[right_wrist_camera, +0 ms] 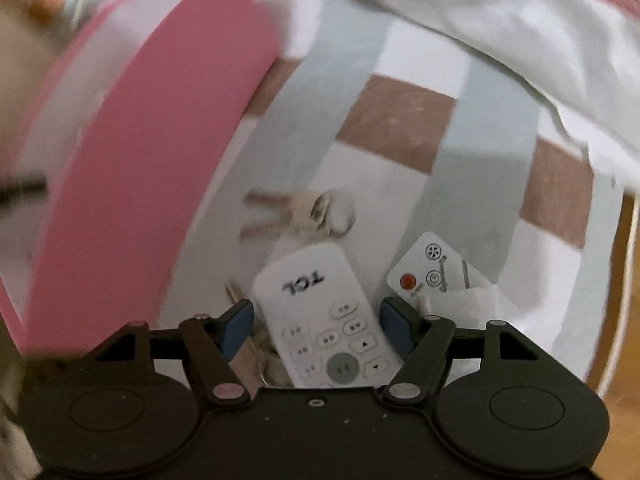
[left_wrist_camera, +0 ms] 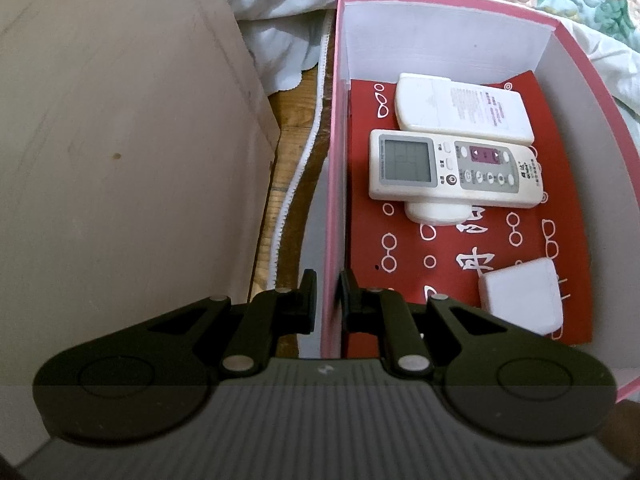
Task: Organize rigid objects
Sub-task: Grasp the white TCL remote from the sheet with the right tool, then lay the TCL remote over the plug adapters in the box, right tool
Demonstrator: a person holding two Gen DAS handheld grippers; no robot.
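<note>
Two remotes lie inside the pink box (left_wrist_camera: 335, 128), on its red paper (left_wrist_camera: 440, 280): one with a screen (left_wrist_camera: 452, 168) rests partly on a white one (left_wrist_camera: 464, 106) that is turned face down, toward the far wall of the box. A white charger (left_wrist_camera: 520, 296) sits nearer in the box. The left gripper (left_wrist_camera: 328, 300) pinches the side wall of the box between its fingers. Outside the box, on the checked cloth (right_wrist_camera: 400, 128), the right gripper (right_wrist_camera: 316, 320) is spread wide around a TCL remote (right_wrist_camera: 320, 312), not touching it. Keys (right_wrist_camera: 300, 210) lie just beyond this remote, and a small remote (right_wrist_camera: 434, 270) lies beside it.
</note>
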